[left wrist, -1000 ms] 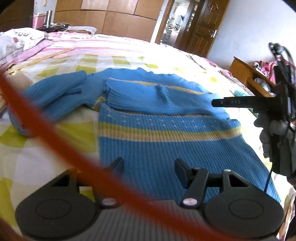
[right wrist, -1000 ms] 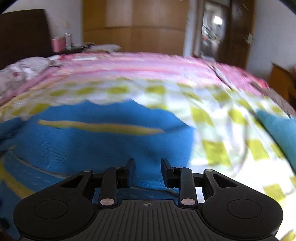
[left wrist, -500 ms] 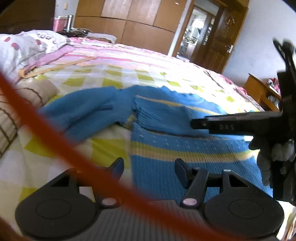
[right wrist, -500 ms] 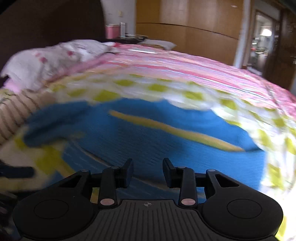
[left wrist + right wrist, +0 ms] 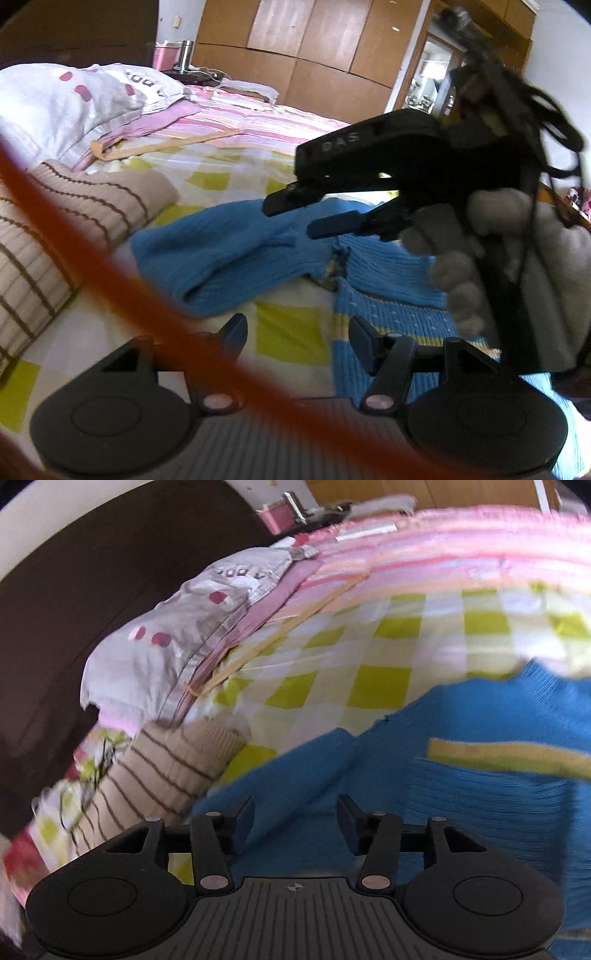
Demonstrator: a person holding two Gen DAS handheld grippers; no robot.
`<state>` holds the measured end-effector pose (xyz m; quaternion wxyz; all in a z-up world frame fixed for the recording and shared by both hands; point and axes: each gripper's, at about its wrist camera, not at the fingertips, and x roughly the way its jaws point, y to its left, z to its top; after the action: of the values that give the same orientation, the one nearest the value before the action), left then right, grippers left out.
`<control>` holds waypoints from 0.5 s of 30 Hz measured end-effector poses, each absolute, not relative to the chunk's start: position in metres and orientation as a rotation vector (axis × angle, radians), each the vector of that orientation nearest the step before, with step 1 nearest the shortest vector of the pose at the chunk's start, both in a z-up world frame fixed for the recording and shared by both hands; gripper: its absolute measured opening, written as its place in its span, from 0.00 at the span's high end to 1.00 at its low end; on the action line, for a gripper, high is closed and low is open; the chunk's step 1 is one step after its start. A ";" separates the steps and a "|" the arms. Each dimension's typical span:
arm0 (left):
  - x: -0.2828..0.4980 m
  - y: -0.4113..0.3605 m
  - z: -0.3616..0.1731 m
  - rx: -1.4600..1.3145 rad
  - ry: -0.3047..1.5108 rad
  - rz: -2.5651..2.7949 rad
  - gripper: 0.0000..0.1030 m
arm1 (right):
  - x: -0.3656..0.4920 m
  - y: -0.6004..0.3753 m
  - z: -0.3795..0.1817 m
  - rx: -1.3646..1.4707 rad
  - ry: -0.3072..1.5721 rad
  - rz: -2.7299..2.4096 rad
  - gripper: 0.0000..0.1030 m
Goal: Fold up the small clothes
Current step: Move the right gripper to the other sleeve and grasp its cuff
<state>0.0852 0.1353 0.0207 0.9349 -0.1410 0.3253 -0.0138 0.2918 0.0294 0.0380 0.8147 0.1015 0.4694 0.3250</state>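
A small blue knit sweater [image 5: 388, 280] with cream stripes lies flat on the checked bedspread; its left sleeve [image 5: 221, 258] sticks out to the left. My left gripper [image 5: 297, 332] is open and empty, low over the bed beside the sweater's left edge. My right gripper [image 5: 295, 214] shows in the left wrist view, held in a gloved hand, open and hovering just above the sleeve and shoulder. In the right wrist view my right gripper [image 5: 295, 812] is open over the blue sleeve [image 5: 332, 775], holding nothing.
A folded beige striped knit [image 5: 55, 229] lies left of the sleeve, also in the right wrist view [image 5: 159, 775]. A pillow [image 5: 74, 99] and a hanger [image 5: 155, 147] lie further back. A blurred orange cable [image 5: 92, 258] crosses the left wrist view. Wardrobes stand behind the bed.
Both grippers have swung left toward the sweater's left sleeve. The right gripper has crossed over the sweater body and opened wider above the sleeve.
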 end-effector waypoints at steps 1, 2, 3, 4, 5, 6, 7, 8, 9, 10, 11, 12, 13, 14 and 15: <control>0.086 0.136 0.021 -0.294 0.665 -0.026 0.37 | 0.296 0.032 0.034 0.238 1.021 0.677 0.52; 0.086 0.138 0.020 -0.298 0.667 -0.024 0.37 | 0.300 0.033 0.030 0.260 1.034 0.665 0.51; 0.087 0.138 0.020 -0.300 0.668 -0.023 0.37 | 0.302 0.032 0.027 0.280 1.044 0.663 0.51; 0.088 0.139 0.019 -0.300 0.670 -0.023 0.37 | 0.304 0.032 0.024 0.306 1.054 0.658 0.50; 0.088 0.139 0.018 -0.299 0.672 -0.022 0.37 | 0.306 0.032 0.021 0.329 1.058 0.655 0.50; 0.089 0.139 0.018 -0.297 0.674 -0.022 0.37 | 0.307 0.033 0.020 0.345 1.058 0.653 0.50; 0.090 0.139 0.017 -0.297 0.677 -0.023 0.37 | 0.308 0.033 0.020 0.352 1.051 0.651 0.50; 0.090 0.138 0.016 -0.297 0.678 -0.023 0.37 | 0.307 0.034 0.022 0.351 1.036 0.648 0.50; 0.090 0.139 0.016 -0.297 0.679 -0.021 0.37 | 0.306 0.035 0.024 0.348 1.021 0.649 0.50; 0.090 0.138 0.016 -0.298 0.681 -0.021 0.37 | 0.306 0.036 0.026 0.345 1.009 0.652 0.50; 0.090 0.138 0.015 -0.299 0.682 -0.020 0.37 | 0.306 0.037 0.027 0.343 0.998 0.652 0.50; 0.090 0.138 0.015 -0.301 0.684 -0.019 0.37 | 0.307 0.039 0.027 0.335 0.997 0.649 0.51; 0.091 0.138 0.014 -0.301 0.685 -0.018 0.37 | 0.308 0.041 0.026 0.324 1.000 0.638 0.54; 0.092 0.138 0.014 -0.300 0.687 -0.017 0.37 | 0.309 0.043 0.024 0.319 1.002 0.628 0.59; 0.092 0.138 0.013 -0.301 0.688 -0.015 0.37 | 0.310 0.044 0.023 0.315 1.003 0.614 0.62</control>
<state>0.0923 0.1384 0.0134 0.9303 -0.1468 0.3360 -0.0072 0.3105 0.0443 0.0226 0.8203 0.1481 0.4712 0.2883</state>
